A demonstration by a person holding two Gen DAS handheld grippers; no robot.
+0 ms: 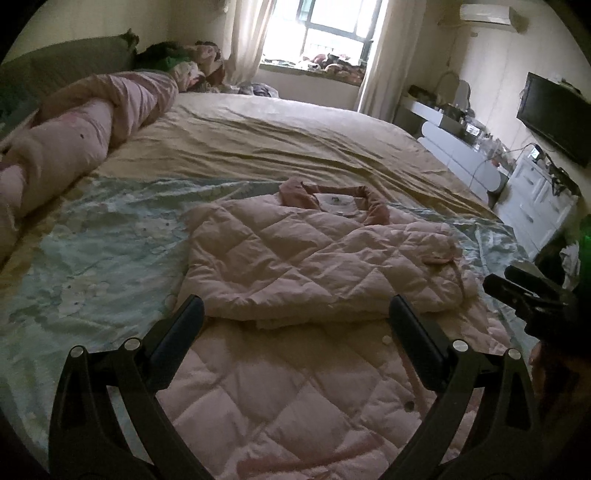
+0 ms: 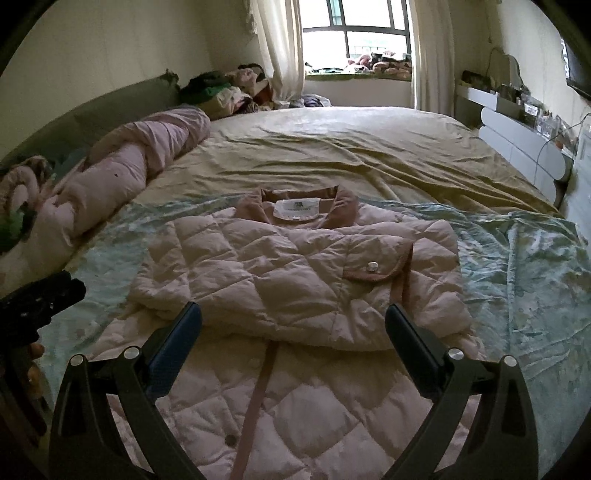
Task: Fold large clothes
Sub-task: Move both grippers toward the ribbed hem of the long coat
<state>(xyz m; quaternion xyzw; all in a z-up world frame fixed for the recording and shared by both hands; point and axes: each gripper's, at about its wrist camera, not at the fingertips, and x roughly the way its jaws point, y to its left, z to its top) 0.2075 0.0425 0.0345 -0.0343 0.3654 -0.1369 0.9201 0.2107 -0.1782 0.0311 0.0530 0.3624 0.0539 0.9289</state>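
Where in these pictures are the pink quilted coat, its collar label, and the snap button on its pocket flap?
Pink quilted coat point(image 2: 280, 266): right wrist view, folded upper layer.
Collar label point(image 2: 297, 209): right wrist view, white patch inside collar.
Snap button point(image 2: 373, 266): right wrist view, middle of pocket flap.

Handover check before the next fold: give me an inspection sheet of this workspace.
Surface: bed with a wrinkled beige sheet; a pale blue-green floral cover under the work area.
Job's things: pink quilted jacket lying on the cover, collar away from the cameras, sleeves folded in across the body, lower half unfolded toward the grippers.
Clutter: rolled pink quilt along the left; clothes pile at the far corner.
Grippers: left gripper and right gripper both open, over the jacket's lower half, holding nothing.
Cables: wires by the white drawers under the TV.
Surroundings: curtained window, wall air conditioner.
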